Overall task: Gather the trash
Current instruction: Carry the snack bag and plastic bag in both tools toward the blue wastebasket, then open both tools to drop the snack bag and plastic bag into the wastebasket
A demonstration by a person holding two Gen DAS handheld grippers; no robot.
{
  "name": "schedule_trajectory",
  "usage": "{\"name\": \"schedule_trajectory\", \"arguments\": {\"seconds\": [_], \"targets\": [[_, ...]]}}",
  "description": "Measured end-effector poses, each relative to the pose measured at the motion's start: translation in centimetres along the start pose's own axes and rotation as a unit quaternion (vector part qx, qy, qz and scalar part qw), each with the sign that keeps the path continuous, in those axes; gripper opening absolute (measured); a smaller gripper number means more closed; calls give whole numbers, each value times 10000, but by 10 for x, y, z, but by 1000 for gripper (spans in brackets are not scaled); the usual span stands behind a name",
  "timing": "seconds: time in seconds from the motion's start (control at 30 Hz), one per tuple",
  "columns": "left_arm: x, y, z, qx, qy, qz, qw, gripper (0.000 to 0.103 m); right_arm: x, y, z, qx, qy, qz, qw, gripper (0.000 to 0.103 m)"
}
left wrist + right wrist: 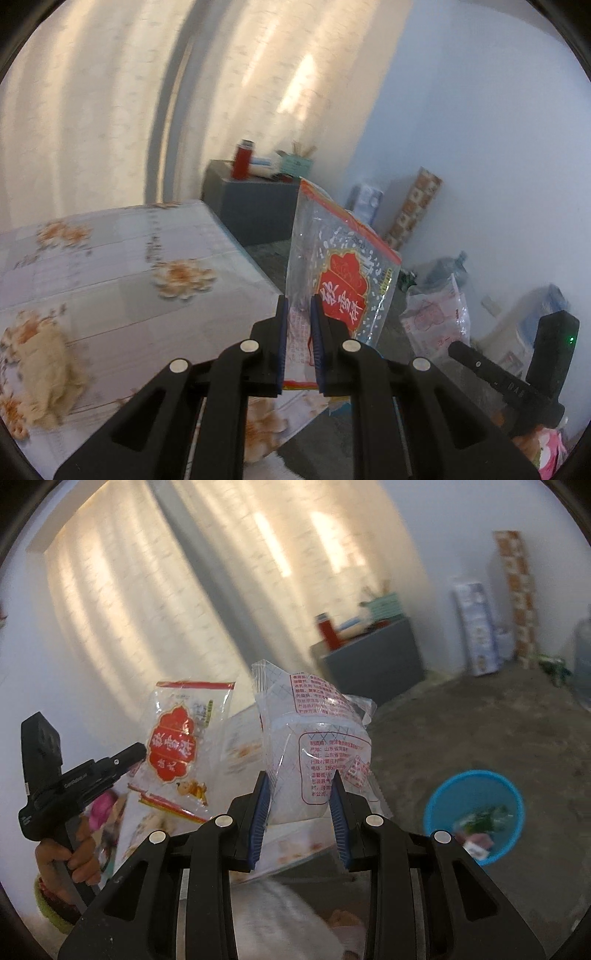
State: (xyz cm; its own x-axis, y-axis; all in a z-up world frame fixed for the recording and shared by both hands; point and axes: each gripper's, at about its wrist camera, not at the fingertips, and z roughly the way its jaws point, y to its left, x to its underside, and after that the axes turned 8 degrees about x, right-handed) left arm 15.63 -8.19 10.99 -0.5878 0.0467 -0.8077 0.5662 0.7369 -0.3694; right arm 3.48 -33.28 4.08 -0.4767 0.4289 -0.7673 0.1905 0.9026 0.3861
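- Between the left gripper's point(298, 302) blue pads point(282, 332): a clear snack wrapper point(332, 273) with a red label, clamped near its bottom edge, standing upright above the jaws. Jaws are nearly closed on it.
- From the right wrist view the same wrapper point(181, 746) hangs in the air off the tip of the left gripper point(136, 753), which a bare hand point(70, 860) holds by its handle.
- Between the right gripper's point(301, 786) pads point(263, 797): a clear food bag point(314, 753) with a white tray inside, its lower part pinched between the jaws, the rest sticking up and tilted a little left. Jaws are closed on it, set wider than the left pair.
- Both pieces are held off the table point(110, 258), left wrapper over the table's right edge.
- Blue bucket point(517, 797) on the floor, low right of the right gripper, well apart from it. Inside: a few scraps, green, dark and white, too blurred to name.
- Left wrapper: transparent, white flecks, red and yellow trim along the edges, red scalloped badge with white characters, small red print low down.
- Right bag: transparent with a grid pattern on the top flap, red-outlined panels of red text, crinkled.
- Table has a floral cloth; a crumpled beige rag point(48, 373) lies on it at the left, away from both grippers.
- Another crumpled bag point(436, 321) with red print lies on the floor beyond the table.
- Grey cabinet point(255, 206) by the curtain carries a red bottle point(243, 158).
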Motion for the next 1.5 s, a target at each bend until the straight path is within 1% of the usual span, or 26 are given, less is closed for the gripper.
{"name": "schedule_trajectory", "arguments": {"seconds": [0.2, 0.3, 0.37, 0.4, 0.47, 0.53, 0.67, 0.8, 0.9, 0.97, 1.07, 1.13, 1.17, 1.2, 1.23, 1.27, 1.3, 1.33, 1.37, 1.43, 1.47, 1.5], "targets": [[-1, -37, 61, 163, 423, 241, 9987, 12, 0, -55, -2, 527, -91, 482, 9974, 29], [2, -56, 93, 222, 662, 357, 9969, 12, 3, -76, 5, 738, -55, 684, 9949, 29], [7, -71, 122, 305, 895, 437, 9946, 12, 6, -94, 11, 889, 4, 841, 9925, 29], [10, -76, 130, 331, 964, 460, 9937, 12, 8, -103, 16, 971, 65, 918, 9910, 29], [19, -91, 163, 352, 1208, 542, 9906, 12, 11, -120, 26, 1111, 198, 1053, 9880, 29], [29, -98, 193, 312, 1433, 565, 9876, 12, 15, -141, 37, 1241, 373, 1175, 9846, 29], [55, -106, 257, 149, 1929, 460, 9800, 12, 26, -182, 68, 1253, 808, 1598, 9758, 29], [81, -106, 312, 48, 2378, 296, 9708, 12, 40, -217, 110, 1227, 1304, 1999, 9633, 29], [101, -109, 350, 9, 2661, 295, 9635, 12, 45, -227, 133, 1313, 1568, 2027, 9576, 29], [111, -108, 375, -83, 2796, 267, 9597, 12, 47, -234, 153, 1446, 1716, 2005, 9537, 29], [123, -101, 406, -149, 2913, 159, 9564, 12, 51, -244, 175, 1614, 1846, 1994, 9488, 29], [129, -98, 425, -120, 2912, 144, 9565, 17, 53, -251, 191, 1732, 1878, 1978, 9464, 30], [133, -98, 434, -108, 2916, 211, 9562, 32, 55, -255, 197, 1755, 1889, 1958, 9461, 32], [139, -99, 443, -159, 2928, 350, 9554, 48, 58, -257, 204, 1784, 1908, 1937, 9457, 33], [143, -98, 450, -249, 2960, 471, 9537, 53, 62, -259, 212, 1823, 1944, 1911, 9447, 36], [150, -96, 456, -349, 3035, 545, 9506, 56, 68, -262, 221, 1841, 2012, 1888, 9434, 38], [154, -93, 456, -381, 3097, 525, 9486, 56, 74, -264, 223, 1861, 2062, 1876, 9422, 40], [159, -88, 459, -411, 3173, 459, 9463, 56, 81, -267, 229, 1906, 2129, 1874, 9398, 45], [163, -82, 458, -442, 3237, 357, 9444, 57, 86, -269, 233, 1940, 2174, 1887, 9378, 47], [165, -74, 457, -454, 3248, 259, 9443, 58, 95, -272, 233, 1933, 2230, 1981, 9347, 49], [164, -70, 453, -459, 3208, 245, 9457, 58, 95, -274, 234, 1901, 2227, 2027, 9345, 55], [163, -68, 450, -469, 3177, 248, 9467, 59, 98, -274, 232, 1880, 2212, 2062, 9345, 57]]}}
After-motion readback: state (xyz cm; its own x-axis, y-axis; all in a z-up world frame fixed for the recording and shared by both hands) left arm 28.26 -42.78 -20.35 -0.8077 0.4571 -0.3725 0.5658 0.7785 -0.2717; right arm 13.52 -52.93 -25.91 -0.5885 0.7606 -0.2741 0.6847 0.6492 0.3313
